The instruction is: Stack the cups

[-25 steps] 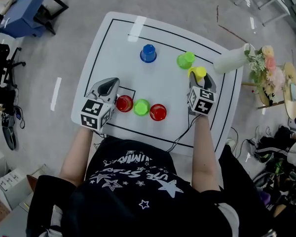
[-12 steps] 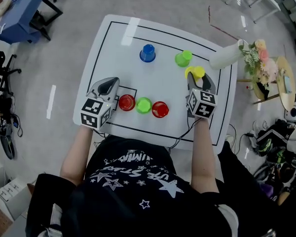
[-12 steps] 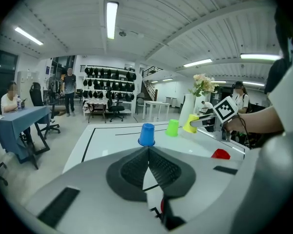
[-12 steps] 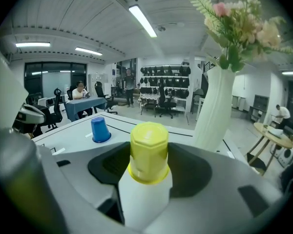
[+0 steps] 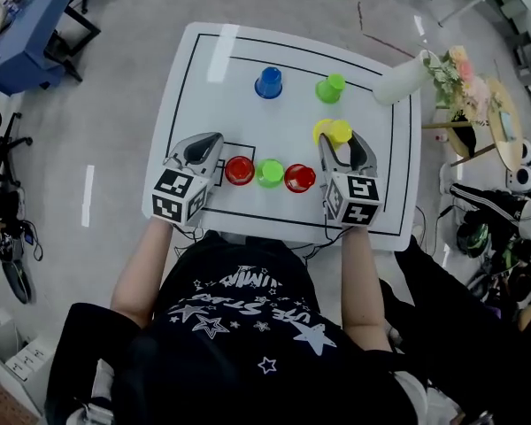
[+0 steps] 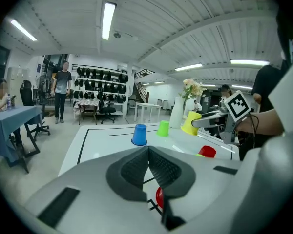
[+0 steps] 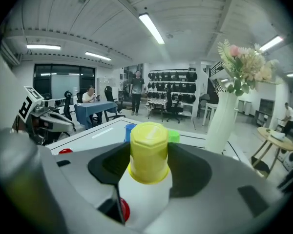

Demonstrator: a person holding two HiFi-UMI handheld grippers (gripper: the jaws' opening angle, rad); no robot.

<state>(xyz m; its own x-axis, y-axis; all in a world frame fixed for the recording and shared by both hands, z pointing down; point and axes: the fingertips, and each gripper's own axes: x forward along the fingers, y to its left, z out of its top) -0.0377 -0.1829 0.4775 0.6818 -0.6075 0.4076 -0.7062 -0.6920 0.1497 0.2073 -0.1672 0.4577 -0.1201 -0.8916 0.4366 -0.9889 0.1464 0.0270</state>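
Observation:
My right gripper (image 5: 339, 140) is shut on an upturned yellow cup (image 5: 334, 132), which fills the space between its jaws in the right gripper view (image 7: 148, 151) and hangs tilted above the table in the left gripper view (image 6: 190, 123). A row of a red cup (image 5: 240, 170), a green cup (image 5: 269, 173) and a second red cup (image 5: 300, 178) stands near the front edge, just left of that gripper. A blue cup (image 5: 268, 82) and another green cup (image 5: 331, 88) stand farther back. My left gripper (image 5: 212, 144) rests shut and empty beside the first red cup.
The white table (image 5: 203, 87) has a black border line. A white vase with flowers (image 5: 398, 80) stands at its far right corner, close behind the right gripper. People, chairs and tables are in the room beyond.
My right gripper has carried the yellow cup nearer and leftward, closer to the right-hand red cup. The left gripper has stayed by the left red cup.

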